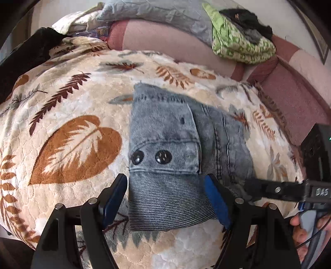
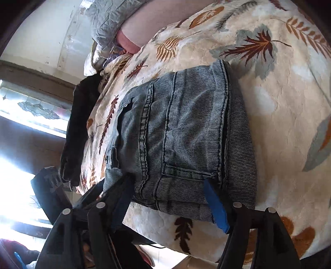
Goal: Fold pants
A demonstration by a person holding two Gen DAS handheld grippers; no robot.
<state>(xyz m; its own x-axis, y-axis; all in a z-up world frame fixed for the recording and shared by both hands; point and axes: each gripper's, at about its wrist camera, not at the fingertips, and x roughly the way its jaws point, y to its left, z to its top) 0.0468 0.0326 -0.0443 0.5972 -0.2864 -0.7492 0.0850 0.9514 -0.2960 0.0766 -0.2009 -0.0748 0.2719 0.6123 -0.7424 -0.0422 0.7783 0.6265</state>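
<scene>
Grey-blue denim pants (image 1: 165,144) lie folded into a compact stack on a leaf-patterned blanket (image 1: 72,103); two dark buttons show on the waistband. My left gripper (image 1: 165,198) is open, its blue-padded fingers straddling the near end of the stack. My right gripper (image 2: 169,198) is open too, its fingers on either side of the stack's near edge (image 2: 182,144). The right gripper also shows in the left wrist view (image 1: 279,190), coming in from the right side of the pants.
A green patterned cloth (image 1: 242,41) and dark clothes lie on the pink sofa back (image 1: 165,39). A grey pillow (image 1: 155,10) sits behind. A black garment (image 2: 78,128) hangs at the blanket's left edge, near a bright window (image 2: 31,107).
</scene>
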